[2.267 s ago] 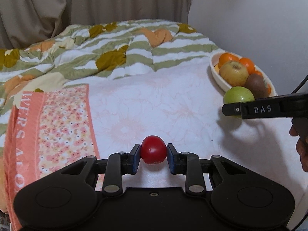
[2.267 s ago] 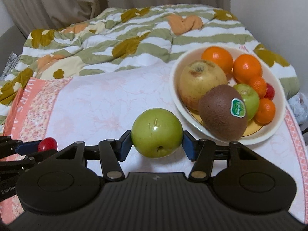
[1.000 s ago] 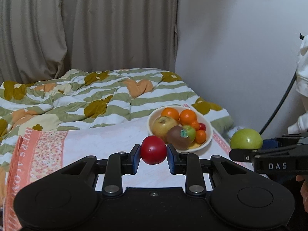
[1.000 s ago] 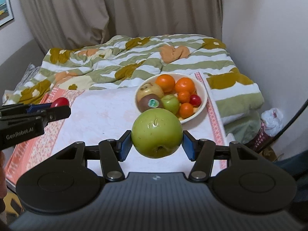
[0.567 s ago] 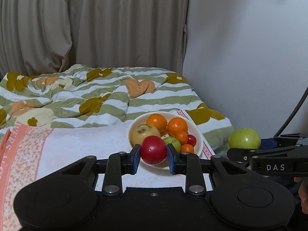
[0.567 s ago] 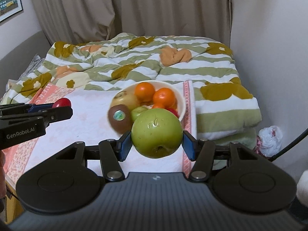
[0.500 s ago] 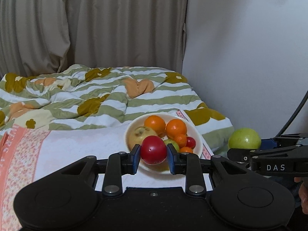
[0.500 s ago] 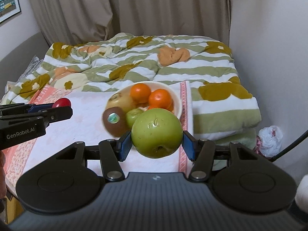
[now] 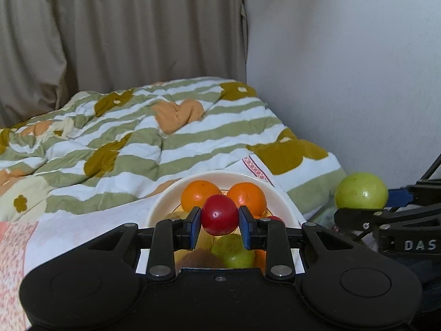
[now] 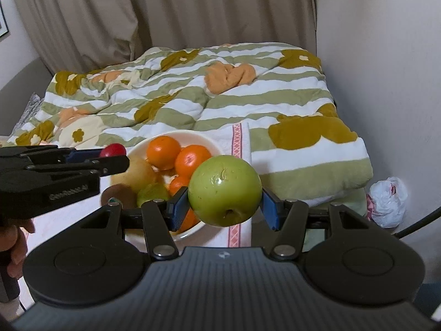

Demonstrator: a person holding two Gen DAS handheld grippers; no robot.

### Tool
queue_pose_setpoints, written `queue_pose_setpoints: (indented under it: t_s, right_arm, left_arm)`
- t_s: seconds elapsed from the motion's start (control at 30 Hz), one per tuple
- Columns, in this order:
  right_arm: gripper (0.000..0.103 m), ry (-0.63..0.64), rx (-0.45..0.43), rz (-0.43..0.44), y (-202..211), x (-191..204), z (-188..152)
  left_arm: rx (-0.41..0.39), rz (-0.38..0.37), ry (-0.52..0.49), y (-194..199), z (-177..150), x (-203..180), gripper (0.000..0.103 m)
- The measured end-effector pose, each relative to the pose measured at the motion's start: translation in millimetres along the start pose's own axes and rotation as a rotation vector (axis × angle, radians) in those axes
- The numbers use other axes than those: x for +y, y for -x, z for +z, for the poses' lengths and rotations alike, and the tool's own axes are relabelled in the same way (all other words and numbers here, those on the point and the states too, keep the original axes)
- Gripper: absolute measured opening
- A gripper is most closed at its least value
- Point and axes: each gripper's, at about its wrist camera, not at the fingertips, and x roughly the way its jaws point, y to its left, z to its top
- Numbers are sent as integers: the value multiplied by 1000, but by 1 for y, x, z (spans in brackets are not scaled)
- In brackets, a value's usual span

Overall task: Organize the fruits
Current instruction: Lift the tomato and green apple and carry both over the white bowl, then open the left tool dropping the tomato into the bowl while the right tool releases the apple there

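1. The left gripper (image 9: pixel 220 227) is closed on a small red fruit (image 9: pixel 219 215), pinched between its blue pads and carried in the air; a moment ago it sat lower over the pale sheet, and now it hangs in front of the cream bowl (image 9: pixel 162 207)
2. The right gripper (image 10: pixel 224 207) is clamped on a green apple (image 10: pixel 224 190), its jaws spread wide to fit it; since 2.3 s ago it has lifted away from the bowl's near rim and swung to the right side of the bowl (image 10: pixel 204 140)
3. In the bowl lie two oranges (image 10: pixel 163 152), a yellow pear-like fruit (image 10: pixel 137 175), a kiwi (image 10: pixel 118 193) and another green fruit (image 10: pixel 153 193), crowded together
4. Both cameras have drawn back and risen, so the striped quilt (image 10: pixel 248 104) and curtain (image 9: pixel 124 27) now fill the background
5. Both fruits are thus lifted and aligned near the bowl; my judgement is that lowering and release come next, the red one first
6. The bowl is nearly full, so a dropped apple could roll off the pile
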Motion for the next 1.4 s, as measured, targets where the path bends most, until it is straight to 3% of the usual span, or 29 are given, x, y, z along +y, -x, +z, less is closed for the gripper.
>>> queue_pose_setpoints:
  t_s: [0.37,0.4,0.47,0.5,0.53,0.67,0.9,1.4]
  right_arm:
    - [71,-57,37,-33,-36,-20,15]
    - [71,-59,39,-34,-37,-21,15]
    - [71,-61,40,-33,-40,-22,18]
    - [71,-61,40,-33,-41,-22,19]
    - [71,-60,39,-32,-42,-22,20]
    - [71,-45,35,-19,-46,-18,25]
    - [71,29,38,39,-59,9,36]
    - [71,206,64,152,-101,73,37]
  left_arm:
    - [79,-22,-76,-54,5,-3,33]
    - [78,-19,-82,-54,5,-4,40]
    - [63,-16,-90,-51,5,-4,69]
    - [46,-10,-94,-48,5,-4,91]
    - [22,3,-103,-43,4,-5,99]
    - [-2,25,-115,-26,1,2,100]
    - [7,36,29,-10,-2,34,100]
    - [27,150,190,27,-38,77,100]
